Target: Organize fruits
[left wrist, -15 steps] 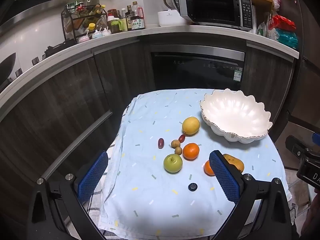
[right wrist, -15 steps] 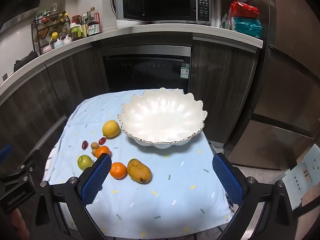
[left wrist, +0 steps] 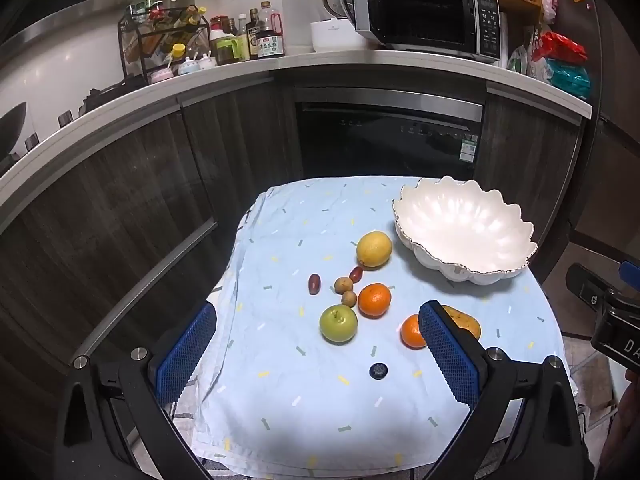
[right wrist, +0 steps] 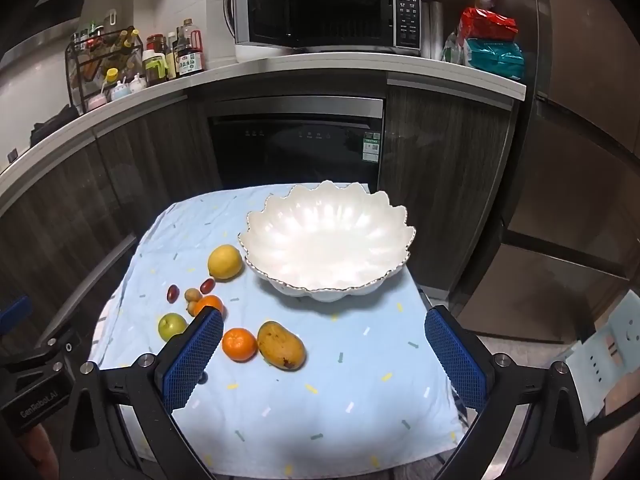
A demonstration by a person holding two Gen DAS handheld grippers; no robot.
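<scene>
Hovering wide-jawed, left gripper (left wrist: 320, 354), right gripper (right wrist: 324, 354), empty bowl (right wrist: 326, 240), loose fruit beside

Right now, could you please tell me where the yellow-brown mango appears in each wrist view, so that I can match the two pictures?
Left wrist view: the yellow-brown mango lies lower right, mostly hidden behind the blue pad of the left tool.
Right wrist view: the mango lies in full view just below centre, right of an orange tangerine.
Shared landmark: the white scalloped bowl on the light blue cloth.

Right gripper (right wrist: 324, 350) wide open above cloth (right wrist: 320, 408); mango (right wrist: 281, 345) beside orange (right wrist: 239, 344); bowl (right wrist: 326, 236) empty.
</scene>
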